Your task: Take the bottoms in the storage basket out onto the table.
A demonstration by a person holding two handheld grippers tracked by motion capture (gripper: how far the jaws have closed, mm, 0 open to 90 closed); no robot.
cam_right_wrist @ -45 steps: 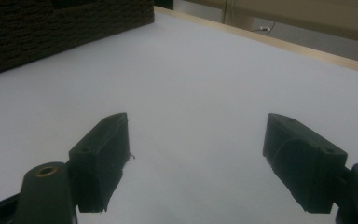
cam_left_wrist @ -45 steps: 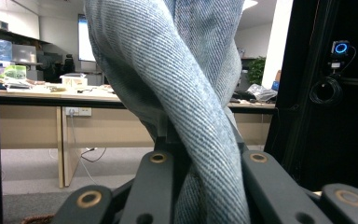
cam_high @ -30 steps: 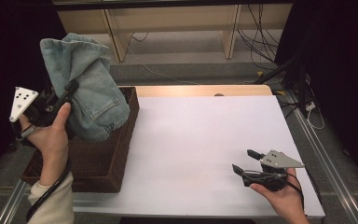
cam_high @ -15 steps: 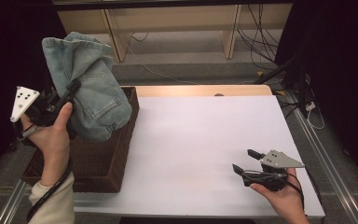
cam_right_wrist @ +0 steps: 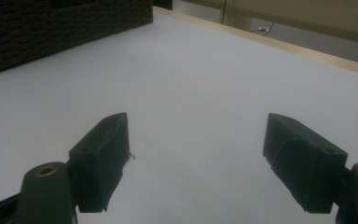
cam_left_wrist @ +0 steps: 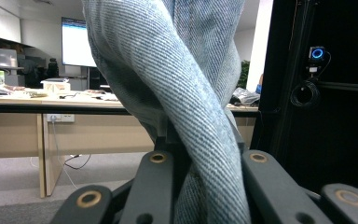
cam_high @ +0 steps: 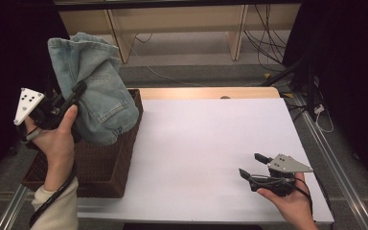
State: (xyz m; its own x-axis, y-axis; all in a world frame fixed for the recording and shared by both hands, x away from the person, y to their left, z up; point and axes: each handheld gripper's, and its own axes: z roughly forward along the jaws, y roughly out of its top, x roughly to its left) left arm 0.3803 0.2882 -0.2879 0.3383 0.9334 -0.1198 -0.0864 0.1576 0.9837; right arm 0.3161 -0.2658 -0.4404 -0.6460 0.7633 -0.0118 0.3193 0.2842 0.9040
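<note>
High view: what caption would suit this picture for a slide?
Left gripper lifts bunched blue jeans above a wicker basket; right gripper rests open on the white table.

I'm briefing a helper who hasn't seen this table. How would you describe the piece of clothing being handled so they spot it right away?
Start at the white table and look to its left edge, where a dark woven basket sits. Held up above that basket, pinched in the left tool, hangs a bunched pair of jeans. It is the one soft, light-blue denim thing there, with a stitched pocket showing.
</note>
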